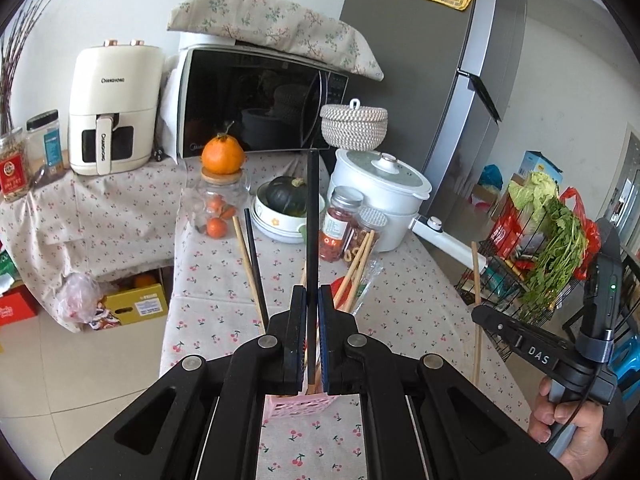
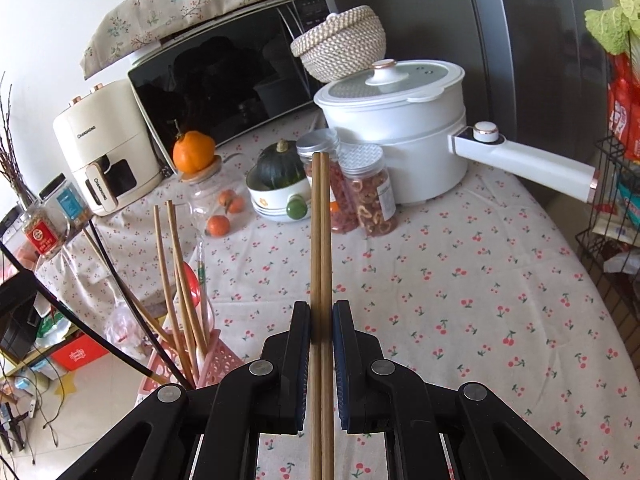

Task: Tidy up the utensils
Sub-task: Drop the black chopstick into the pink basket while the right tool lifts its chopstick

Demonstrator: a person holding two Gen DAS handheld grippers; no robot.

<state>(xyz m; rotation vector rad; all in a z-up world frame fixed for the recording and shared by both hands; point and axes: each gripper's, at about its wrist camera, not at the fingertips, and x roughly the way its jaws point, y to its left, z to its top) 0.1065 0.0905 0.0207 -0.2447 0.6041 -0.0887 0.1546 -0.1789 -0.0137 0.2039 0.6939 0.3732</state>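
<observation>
My left gripper (image 1: 313, 294) is shut on a black chopstick (image 1: 313, 216) that stands upright, its lower end in the pink utensil basket (image 1: 296, 404) just below the jaws. Wooden chopsticks (image 1: 248, 264) and another black one lean in that basket. My right gripper (image 2: 321, 310) is shut on a pair of wooden chopsticks (image 2: 321, 232), held upright above the tablecloth. The pink basket (image 2: 224, 360) with several chopsticks stands to its left. The right gripper also shows in the left wrist view (image 1: 478, 314), holding its wooden chopsticks (image 1: 476, 312).
On the cherry-print table (image 2: 460, 280) stand a white electric pot (image 2: 400, 120), two snack jars (image 2: 372, 196), a bowl with a squash (image 2: 276, 188), a glass jar with oranges (image 2: 216, 200), a microwave (image 1: 256, 100) and an air fryer (image 1: 112, 108). A wire vegetable rack (image 1: 532, 248) stands on the right.
</observation>
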